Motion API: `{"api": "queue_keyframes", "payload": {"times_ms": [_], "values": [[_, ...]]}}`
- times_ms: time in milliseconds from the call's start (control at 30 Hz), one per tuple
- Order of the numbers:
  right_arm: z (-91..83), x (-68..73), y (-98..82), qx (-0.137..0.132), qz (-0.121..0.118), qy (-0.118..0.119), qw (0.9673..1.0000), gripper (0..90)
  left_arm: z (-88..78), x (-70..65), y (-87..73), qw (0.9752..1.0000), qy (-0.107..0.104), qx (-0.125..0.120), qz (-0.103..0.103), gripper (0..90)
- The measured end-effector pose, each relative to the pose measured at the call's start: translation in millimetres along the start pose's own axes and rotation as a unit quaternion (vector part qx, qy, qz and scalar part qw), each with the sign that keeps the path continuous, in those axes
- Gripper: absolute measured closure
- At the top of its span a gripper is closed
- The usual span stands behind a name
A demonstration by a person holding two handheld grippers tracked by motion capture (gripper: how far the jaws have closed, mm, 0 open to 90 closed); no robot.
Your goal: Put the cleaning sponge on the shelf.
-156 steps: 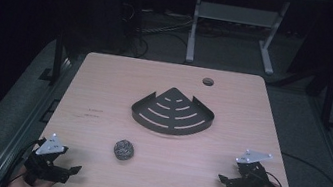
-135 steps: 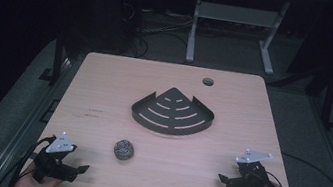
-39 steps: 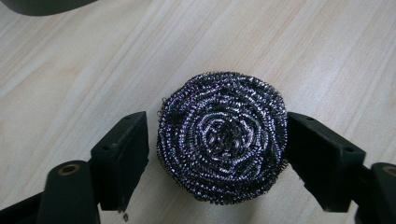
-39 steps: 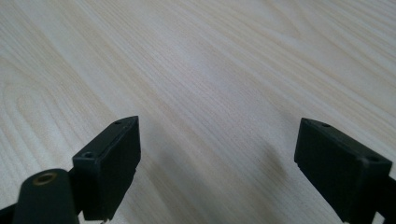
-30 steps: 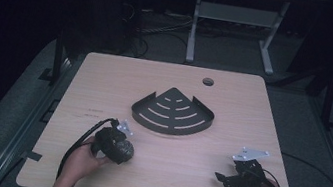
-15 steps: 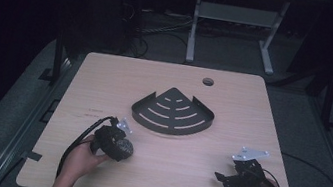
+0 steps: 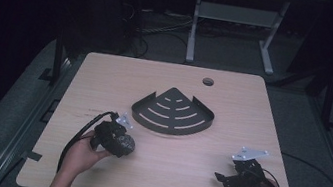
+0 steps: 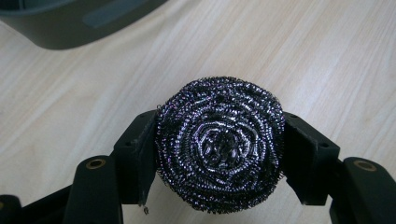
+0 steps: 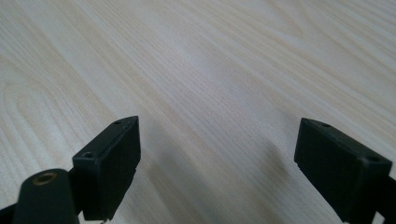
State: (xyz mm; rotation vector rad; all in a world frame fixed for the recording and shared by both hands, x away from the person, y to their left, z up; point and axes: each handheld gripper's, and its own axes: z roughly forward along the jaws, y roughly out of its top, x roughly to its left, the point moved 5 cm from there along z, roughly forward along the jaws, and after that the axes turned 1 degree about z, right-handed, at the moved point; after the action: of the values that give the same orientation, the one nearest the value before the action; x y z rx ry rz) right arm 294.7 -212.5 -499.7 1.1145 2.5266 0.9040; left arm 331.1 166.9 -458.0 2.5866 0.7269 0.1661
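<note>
Steel scourer (image 8: 219, 144): round, dark, coiled wire; lies on the table (image 7: 251, 122) towards the near left corner, just short of the rack; clamped on both sides between the jaws of the left gripper (image 7: 119, 139), whose pads press into its flanks.

Left gripper: jaws drawn in on the scourer, gripping it; held in the person's left hand (image 7: 81, 153); cable trails towards the near edge.

Right gripper (image 7: 232, 177): near the near right corner; jaws wide apart with bare wood between them; holds nothing.

Rack (image 7: 170, 119): dark, fan-shaped, slotted; mid-table, well apart from the right gripper.
</note>
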Motion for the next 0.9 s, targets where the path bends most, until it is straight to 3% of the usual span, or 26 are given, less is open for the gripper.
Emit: {"api": "queue_keyframes", "payload": {"times_ms": [900], "values": [[0.3, 0.8, -0.3, 0.000, 0.000, 0.003, 1.0000, 14.0, -8.8, 9.4, 41.8, 0.9999, -0.012, -0.003, 0.011, 34.1]]}}
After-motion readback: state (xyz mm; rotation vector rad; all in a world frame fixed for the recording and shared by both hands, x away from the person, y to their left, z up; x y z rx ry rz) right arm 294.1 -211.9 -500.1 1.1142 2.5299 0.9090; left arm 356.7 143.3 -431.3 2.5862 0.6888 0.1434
